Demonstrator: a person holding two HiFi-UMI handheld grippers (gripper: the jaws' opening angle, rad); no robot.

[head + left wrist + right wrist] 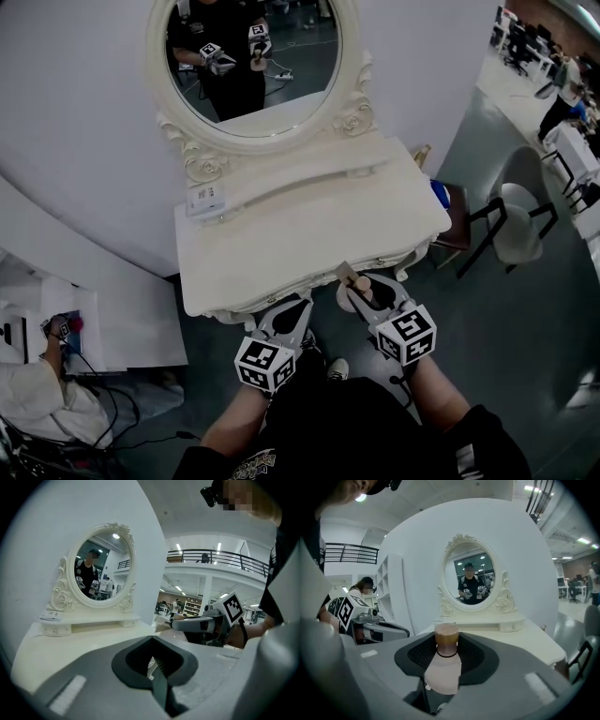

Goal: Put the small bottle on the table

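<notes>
A small pale-pink bottle [442,665] with a brown cap stands upright between the jaws of my right gripper [446,670], which is shut on it. In the head view the small bottle [354,284] and right gripper [364,289] hover at the front right edge of the white dressing table [281,234]. My left gripper [289,307] is beside it, just in front of the table's front edge. Its jaws are shut together with nothing between them [154,665]. Each gripper shows in the other's view: the right gripper [206,623] and the left gripper [370,625].
An oval mirror [253,56] in an ornate white frame stands at the table's back on a low raised shelf. A small printed card [206,199] lies at the back left. A chair [516,225] stands to the right, and a person [37,394] sits at lower left.
</notes>
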